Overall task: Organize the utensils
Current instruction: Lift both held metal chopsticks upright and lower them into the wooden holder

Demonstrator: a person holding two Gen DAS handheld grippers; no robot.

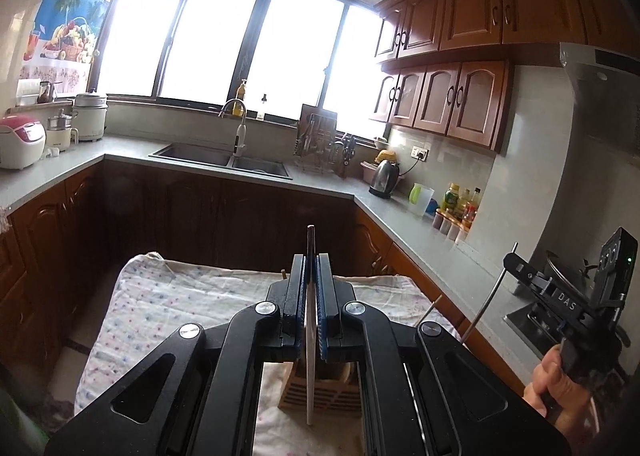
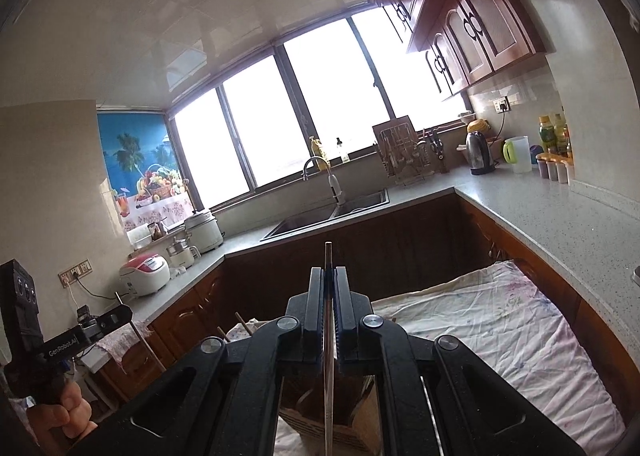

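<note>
Fingers of the left gripper (image 1: 311, 274) are pinched narrow on a pale chopstick (image 1: 309, 356), which runs near-vertical through the lower centre of the left wrist frame, top end poking above the pads, lower end hanging in front of a slotted wooden utensil holder (image 1: 320, 392). Whether the tip is inside the holder or just in front of it can't be told from this view.

Right gripper (image 2: 328, 288) shows the same setup: jaws nearly together on a thin dark-and-light stick (image 2: 328, 376), likely a second chopstick, also held close to vertical at lower centre of the right wrist frame, with the holder (image 2: 352, 428) directly below it.

Holder stands on a floral cloth (image 1: 168, 304) spread over a small table, lower part of both frames. In the left view the right unit shows at the right edge, gripped by the right hand (image 1: 556, 388); in the right view the left hand (image 2: 64, 412) sits at lower left.

Judgement: mid-shaft grip plus upright orientation looks chosen so each stick can drop straight down into the holder's opening. Both are positioned over it, so insertion looks like the step in hand. Risk: a thin stick can pivot between flat pads and miss the opening.

Kitchen sink (image 1: 224, 157) and counter behind are not involved.
</note>
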